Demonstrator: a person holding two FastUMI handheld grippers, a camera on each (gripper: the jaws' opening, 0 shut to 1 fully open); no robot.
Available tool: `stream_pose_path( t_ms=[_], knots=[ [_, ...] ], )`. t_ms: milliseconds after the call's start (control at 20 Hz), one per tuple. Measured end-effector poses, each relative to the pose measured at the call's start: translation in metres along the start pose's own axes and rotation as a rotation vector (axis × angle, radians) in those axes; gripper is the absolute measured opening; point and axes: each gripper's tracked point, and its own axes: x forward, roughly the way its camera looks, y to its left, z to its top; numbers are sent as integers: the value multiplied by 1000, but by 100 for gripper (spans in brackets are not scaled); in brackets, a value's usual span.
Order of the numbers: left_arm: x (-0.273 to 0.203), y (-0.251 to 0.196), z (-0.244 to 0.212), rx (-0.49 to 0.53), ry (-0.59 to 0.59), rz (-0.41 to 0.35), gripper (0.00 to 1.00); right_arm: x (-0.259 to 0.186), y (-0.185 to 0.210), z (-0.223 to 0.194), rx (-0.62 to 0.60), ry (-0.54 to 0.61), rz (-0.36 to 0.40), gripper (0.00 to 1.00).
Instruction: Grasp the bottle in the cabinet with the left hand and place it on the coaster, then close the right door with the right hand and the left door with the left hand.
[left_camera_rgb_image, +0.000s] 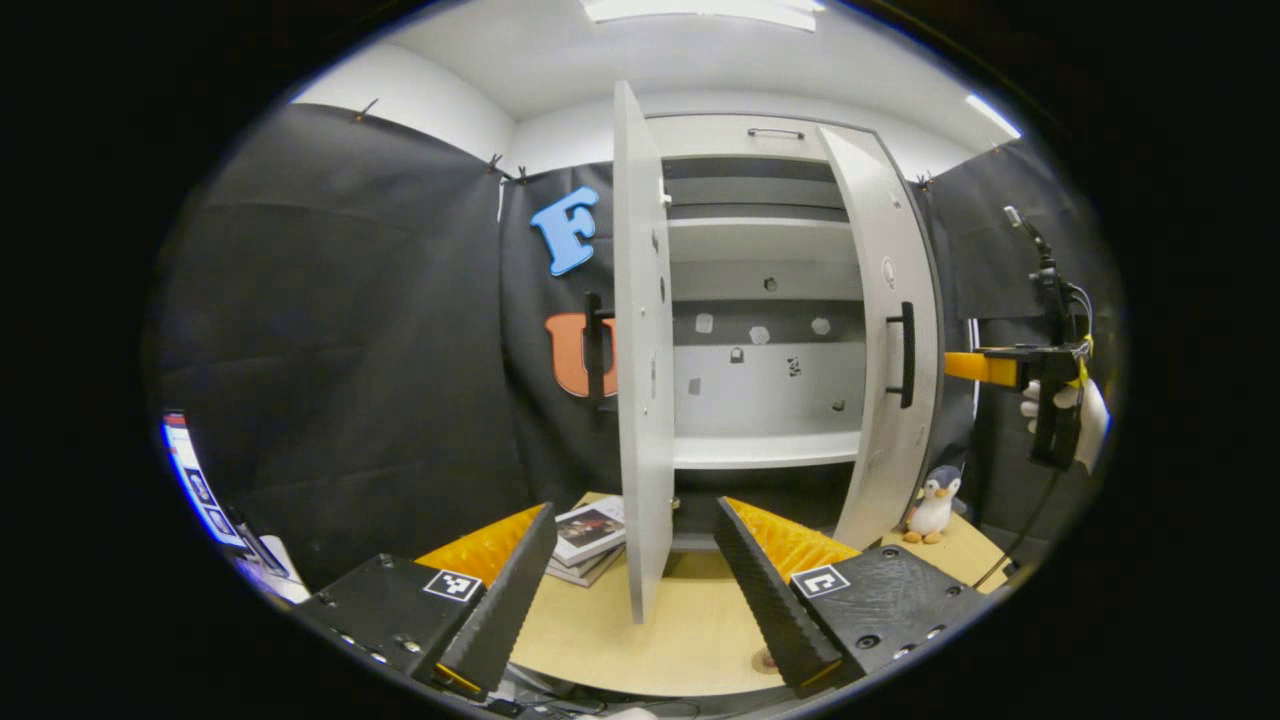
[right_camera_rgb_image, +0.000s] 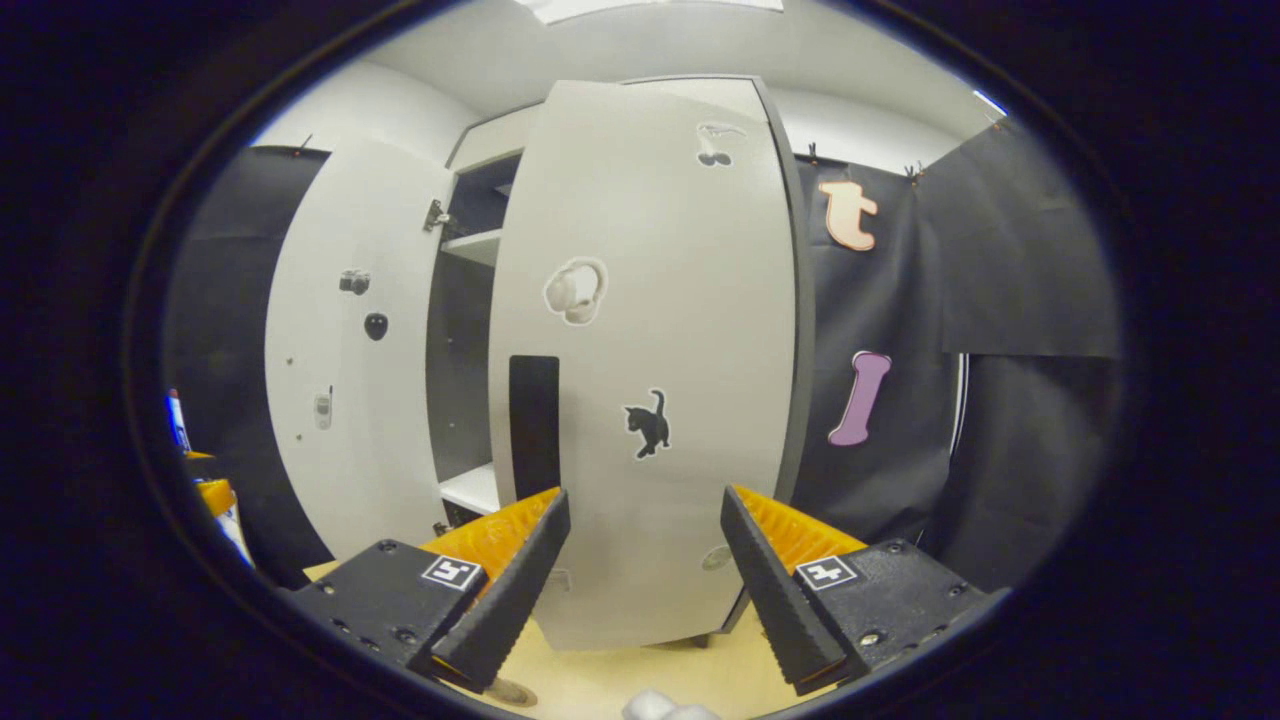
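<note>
two doors stand open in the left gripper view: the left door (left_camera_rgb_image: 642, 350) edge-on at centre, above the wide-spread left gripper (left_camera_rgb_image: 640, 590), the right door (left_camera_rgb_image: 890, 340) right of centre. the right gripper (left_camera_rgb_image: 985, 368) sits at far right beside it. books (left_camera_rgb_image: 588, 540) and a toy penguin (left_camera_rgb_image: 935, 505) lie on the table (left_camera_rgb_image: 690, 630).

in the right gripper view, the right door (right_camera_rgb_image: 650, 360) fills the centre just ahead of the wide-open right gripper (right_camera_rgb_image: 645, 590); the left door (right_camera_rgb_image: 345, 360) is at centre left.
</note>
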Motion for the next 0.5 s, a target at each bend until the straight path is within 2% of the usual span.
stream_pose_path(
  t_ms=[150, 200, 500],
  knots=[
    [5, 12, 2, 1, -8, 4, 97, -6, 0, -1, 0, 6, -28, 99],
    [9, 17, 4, 1, -14, 5, 100, -8, 0, -2, 2, 8, -37, 99],
    [33, 55, 11, 15, -19, 9, 100, -36, 2, -28, 3, 52, -92, 99]
  ],
)
